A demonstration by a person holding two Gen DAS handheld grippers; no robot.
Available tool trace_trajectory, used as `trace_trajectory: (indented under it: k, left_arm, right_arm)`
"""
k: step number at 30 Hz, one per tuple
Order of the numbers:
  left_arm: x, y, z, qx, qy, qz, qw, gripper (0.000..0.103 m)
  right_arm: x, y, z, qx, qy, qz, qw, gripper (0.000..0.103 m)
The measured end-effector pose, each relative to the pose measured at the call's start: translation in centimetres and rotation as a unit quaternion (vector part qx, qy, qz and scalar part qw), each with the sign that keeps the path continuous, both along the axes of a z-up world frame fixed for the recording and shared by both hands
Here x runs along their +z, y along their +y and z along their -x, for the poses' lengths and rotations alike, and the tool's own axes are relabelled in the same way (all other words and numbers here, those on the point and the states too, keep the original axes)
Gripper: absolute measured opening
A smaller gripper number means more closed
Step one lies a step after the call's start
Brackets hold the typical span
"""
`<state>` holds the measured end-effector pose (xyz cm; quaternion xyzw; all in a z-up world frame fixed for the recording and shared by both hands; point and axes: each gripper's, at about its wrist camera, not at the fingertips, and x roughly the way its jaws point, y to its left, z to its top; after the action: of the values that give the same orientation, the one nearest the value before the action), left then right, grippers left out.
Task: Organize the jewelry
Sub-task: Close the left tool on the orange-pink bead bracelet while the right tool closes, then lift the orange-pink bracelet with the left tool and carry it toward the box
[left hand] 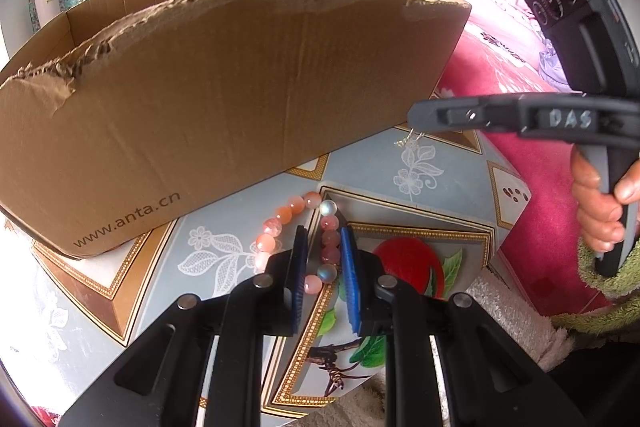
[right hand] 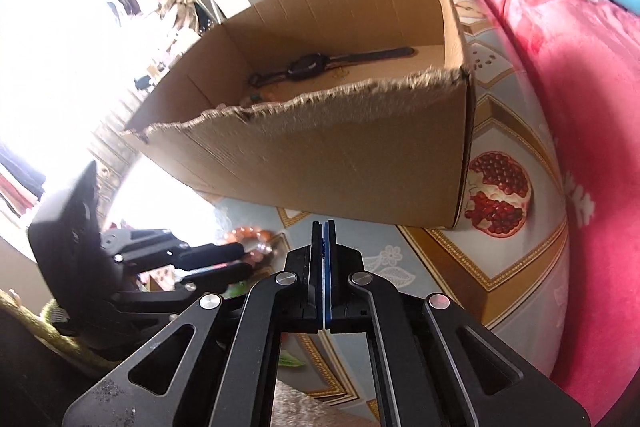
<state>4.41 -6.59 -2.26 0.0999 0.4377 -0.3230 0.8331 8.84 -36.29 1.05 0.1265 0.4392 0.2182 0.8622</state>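
Observation:
A bracelet (left hand: 330,241) of pink and orange beads lies on the patterned tablecloth in front of the cardboard box (left hand: 224,99). My left gripper (left hand: 325,259) straddles one side of the bracelet, its blue pads closed on the beads. Further right, my right gripper (left hand: 414,117) hovers near the box's front right corner. It is shut, and a small silver piece of jewelry (left hand: 411,139) dangles from its tip. In the right wrist view the right gripper's (right hand: 325,227) pads meet flat and the silver piece is hidden. A black watch (right hand: 320,65) lies in the box (right hand: 360,163).
The box has a torn front rim and holds a few more beads (right hand: 260,97) near the front wall. A pink blanket (right hand: 580,107) rises along the table's right side. A person's hand (left hand: 600,211) in a green fuzzy sleeve holds the right gripper's handle.

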Motion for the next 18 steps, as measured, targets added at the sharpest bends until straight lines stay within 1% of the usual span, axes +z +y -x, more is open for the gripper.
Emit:
trace_trajectory:
  k: [4,7,12,16,18]
  left_arm:
    - [-0.1,-0.2,-0.1,0.003,0.000,-0.002,1.0000,0.016]
    - [0.0,-0.5,-0.1,0.004,-0.001,-0.007,1.0000,0.016]
    - [0.2,-1.2,-0.2,0.006,0.000,-0.022,0.9998,0.016]
    - [0.2,-2.0,-0.3,0.010,0.003,-0.032,0.9994,0.009]
    - [0.2,-2.2,-0.4,0.011,0.006,-0.033,0.9994,0.009]
  right_arm:
    - [0.9,-1.0,0.4,-0.001,-0.004,-0.016,1.000,0.000]
    - [1.3,-0.8,0.6,-0.001,-0.005,-0.010,1.000,0.000]
    - [0.6,1.2,0.1,0.000,-0.001,-0.003,1.000,0.000]
    - [0.1,1.6,-0.3,-0.003,0.003,0.001,1.000,0.000]
    - [0.2,1.8,-0.2,-0.003,0.002,0.003,1.000,0.000]
